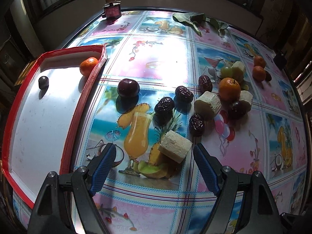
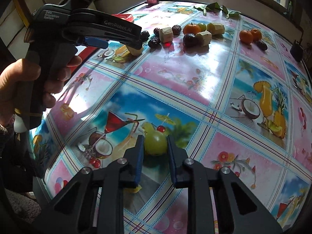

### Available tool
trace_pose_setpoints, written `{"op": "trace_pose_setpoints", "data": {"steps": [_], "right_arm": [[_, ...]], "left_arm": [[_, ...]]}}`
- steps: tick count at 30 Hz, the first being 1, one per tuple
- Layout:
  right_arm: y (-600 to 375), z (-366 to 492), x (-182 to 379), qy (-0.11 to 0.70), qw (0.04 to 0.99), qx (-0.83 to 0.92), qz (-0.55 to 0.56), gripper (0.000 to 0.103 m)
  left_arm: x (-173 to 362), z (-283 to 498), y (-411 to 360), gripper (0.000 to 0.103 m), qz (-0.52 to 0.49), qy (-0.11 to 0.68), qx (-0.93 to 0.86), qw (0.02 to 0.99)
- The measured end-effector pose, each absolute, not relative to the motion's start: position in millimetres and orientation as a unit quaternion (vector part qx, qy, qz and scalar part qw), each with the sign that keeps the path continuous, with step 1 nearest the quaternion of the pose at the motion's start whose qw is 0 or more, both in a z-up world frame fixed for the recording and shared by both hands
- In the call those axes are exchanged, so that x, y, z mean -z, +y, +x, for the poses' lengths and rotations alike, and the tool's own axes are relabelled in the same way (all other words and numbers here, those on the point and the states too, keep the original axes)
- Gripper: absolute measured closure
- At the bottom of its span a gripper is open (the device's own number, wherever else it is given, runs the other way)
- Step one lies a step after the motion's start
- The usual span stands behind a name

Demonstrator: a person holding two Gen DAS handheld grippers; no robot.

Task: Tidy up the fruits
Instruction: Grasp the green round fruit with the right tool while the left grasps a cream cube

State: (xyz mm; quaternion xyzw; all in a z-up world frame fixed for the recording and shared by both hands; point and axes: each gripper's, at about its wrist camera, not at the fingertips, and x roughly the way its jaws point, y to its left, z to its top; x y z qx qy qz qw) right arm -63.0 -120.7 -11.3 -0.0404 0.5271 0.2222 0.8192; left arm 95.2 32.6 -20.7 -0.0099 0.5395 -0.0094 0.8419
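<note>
My left gripper [image 1: 154, 152] is open, low over the table, with a pale sugarcane chunk [image 1: 174, 146] just ahead between its fingers. A red-rimmed white tray [image 1: 83, 101] on the left holds a tangerine [image 1: 88, 66] and a dark grape [image 1: 43, 82]. A dark plum [image 1: 128, 88], red dates [image 1: 164, 105], more cane chunks [image 1: 207, 103] and a tangerine [image 1: 229, 89] lie on the table. My right gripper [image 2: 155, 146] is shut on a green grape [image 2: 155, 143]. The left gripper also shows in the right wrist view [image 2: 97, 42].
A small dark-red bottle [image 1: 112, 8] stands at the table's far edge. Green leaves [image 1: 195, 19] lie at the back right. Two more tangerines [image 1: 259, 68] sit at the far right. The tablecloth [image 2: 175, 74] is glossy with fruit prints.
</note>
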Motion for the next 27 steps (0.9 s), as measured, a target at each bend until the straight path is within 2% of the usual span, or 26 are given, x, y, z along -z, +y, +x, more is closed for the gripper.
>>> {"op": "trace_pose_setpoints", "data": {"steps": [3, 7, 8, 11, 17, 27], "right_arm": [[-122, -62, 11, 0.528, 0.819, -0.223, -0.032, 0.079], [-121, -61, 11, 0.527, 0.819, -0.224, -0.035, 0.079], [-121, -62, 11, 0.527, 0.819, -0.223, -0.037, 0.079], [-122, -63, 11, 0.526, 0.821, -0.219, -0.035, 0.079], [-122, -64, 9, 0.528, 0.823, -0.207, -0.035, 0.078], [-122, -69, 1, 0.522, 0.831, -0.188, -0.034, 0.078]], "left_arm": [[24, 100, 32, 0.024, -0.01, 0.541, 0.009, 0.841], [28, 102, 38, 0.049, -0.048, 0.549, 0.025, 0.834], [27, 102, 38, 0.06, -0.047, 0.547, 0.026, 0.836], [27, 100, 38, 0.075, -0.042, 0.545, 0.037, 0.836], [26, 92, 48, 0.076, -0.054, 0.54, 0.048, 0.838], [18, 51, 52, 0.076, -0.016, 0.52, 0.068, 0.851]]}}
